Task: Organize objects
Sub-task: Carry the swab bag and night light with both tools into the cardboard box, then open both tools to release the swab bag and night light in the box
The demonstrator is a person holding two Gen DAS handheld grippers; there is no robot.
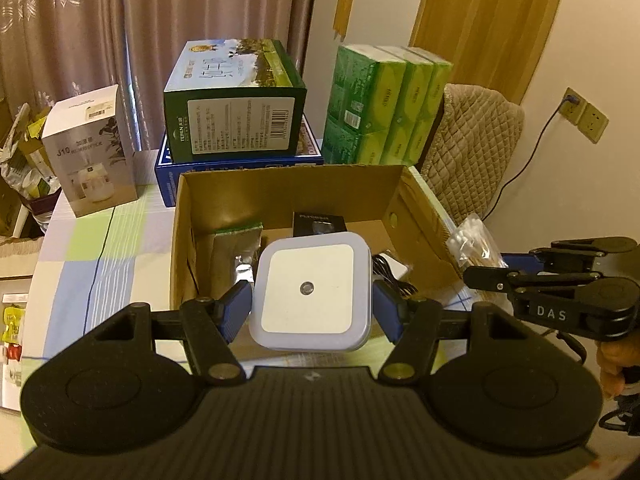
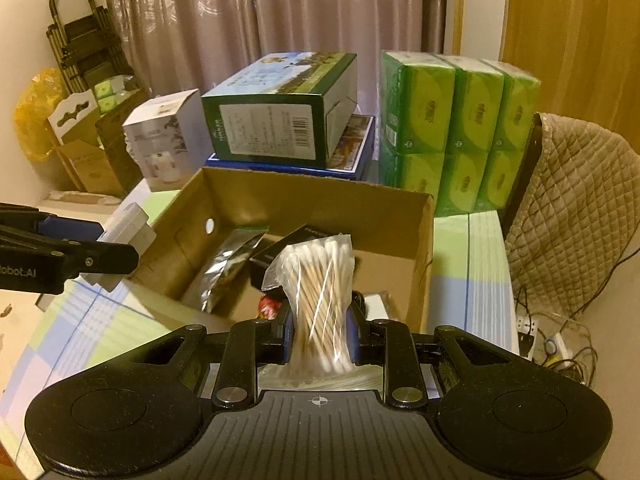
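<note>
My left gripper (image 1: pixel 313 309) is shut on a white square night light (image 1: pixel 310 289) and holds it above the near wall of an open cardboard box (image 1: pixel 288 188). It shows from the side in the right wrist view (image 2: pixel 128 232). My right gripper (image 2: pixel 319 340) is shut on a clear bag of cotton swabs (image 2: pixel 320 280) and holds it upright above the box's near edge (image 2: pixel 424 248). The bag also shows in the left wrist view (image 1: pixel 474 246). Inside the box lie a silver foil pouch (image 1: pixel 236 248), a small black box (image 1: pixel 318 222) and a black cable (image 1: pixel 390 276).
Behind the box a green carton (image 1: pixel 236 108) sits on a blue box (image 1: pixel 176 172). Green tissue packs (image 1: pixel 384 108) stand at the back right, a white humidifier box (image 1: pixel 90 152) at the back left. A quilted chair (image 2: pixel 576 200) is on the right. The tablecloth (image 1: pixel 100 248) is checked.
</note>
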